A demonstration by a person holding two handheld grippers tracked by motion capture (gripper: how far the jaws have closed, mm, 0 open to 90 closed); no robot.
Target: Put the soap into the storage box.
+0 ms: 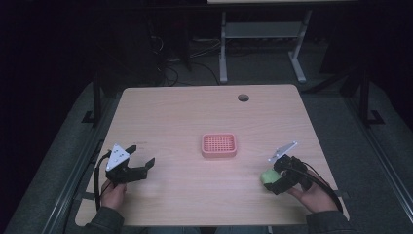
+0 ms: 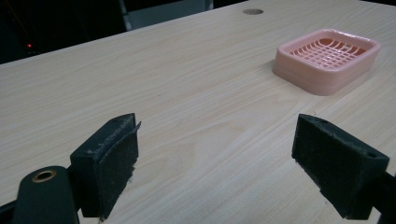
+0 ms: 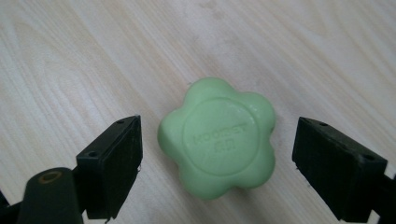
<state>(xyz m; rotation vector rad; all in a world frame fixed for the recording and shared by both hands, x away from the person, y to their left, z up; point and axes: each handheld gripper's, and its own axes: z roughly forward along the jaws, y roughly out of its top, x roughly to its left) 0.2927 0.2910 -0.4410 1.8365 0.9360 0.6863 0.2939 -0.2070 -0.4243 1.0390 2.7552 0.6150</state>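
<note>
straddling the green flower-shaped soap (image 3: 217, 137) near the table's (image 1: 195, 112) right front corner, i am holding my right gripper (image 3: 217, 168) wide, needing both pads centred on its lobes before closing, my left gripper (image 2: 217, 163) idling wide.

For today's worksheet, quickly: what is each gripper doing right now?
Left gripper: open, holding nothing, above bare table.
Right gripper: open, jaws either side of the green soap, not yet touching it.
</note>
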